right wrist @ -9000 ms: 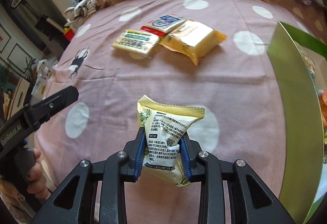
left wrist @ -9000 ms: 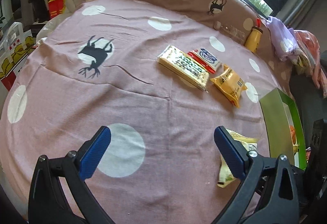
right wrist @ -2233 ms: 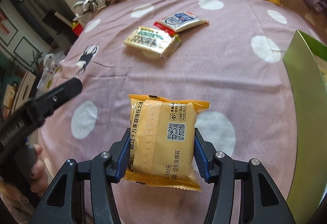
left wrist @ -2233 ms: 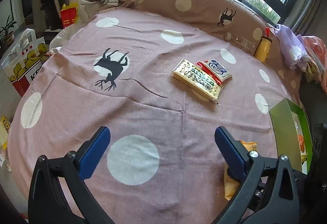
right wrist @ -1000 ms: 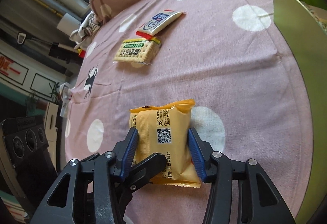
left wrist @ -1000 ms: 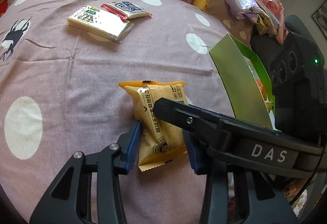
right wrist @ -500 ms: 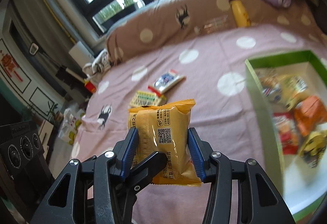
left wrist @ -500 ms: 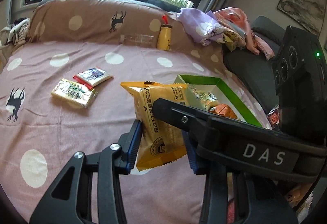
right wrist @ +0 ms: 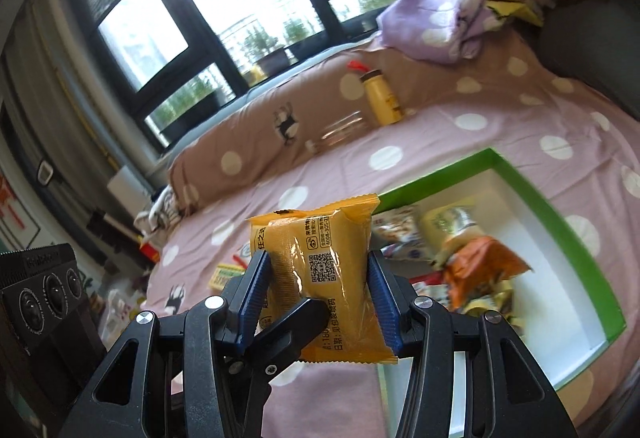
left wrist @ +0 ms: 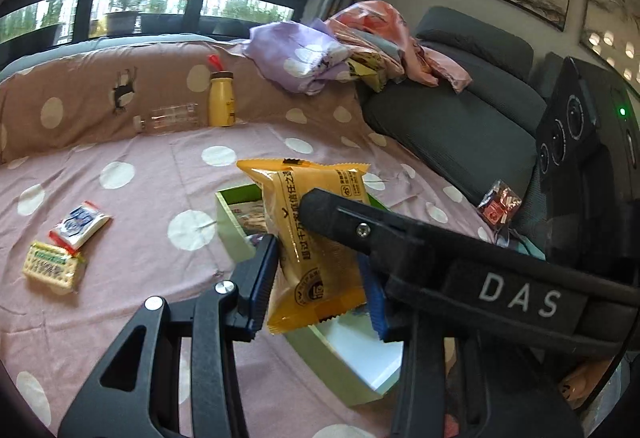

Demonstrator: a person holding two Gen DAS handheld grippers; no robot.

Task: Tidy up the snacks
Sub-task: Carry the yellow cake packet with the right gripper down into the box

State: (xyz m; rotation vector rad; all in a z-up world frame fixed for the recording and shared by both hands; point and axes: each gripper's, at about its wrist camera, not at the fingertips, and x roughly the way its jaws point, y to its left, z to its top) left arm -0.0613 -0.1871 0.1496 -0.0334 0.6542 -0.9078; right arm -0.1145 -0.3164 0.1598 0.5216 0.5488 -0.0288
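So I've just lifted the orange snack pack off the bed with both the right gripper and left gripper pinching it, green box now at 3 o'clock, drop-in looks next.

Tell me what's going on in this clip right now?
A person with a gripper in each hand is sorting snacks on a polka-dot bed. Both the left gripper and the right gripper have their jaws clamped on one orange packet, held in the air beside the green box, which already holds several snacks. A cracker pack and a blue-and-red packet lie on the bedspread, not yet put away.
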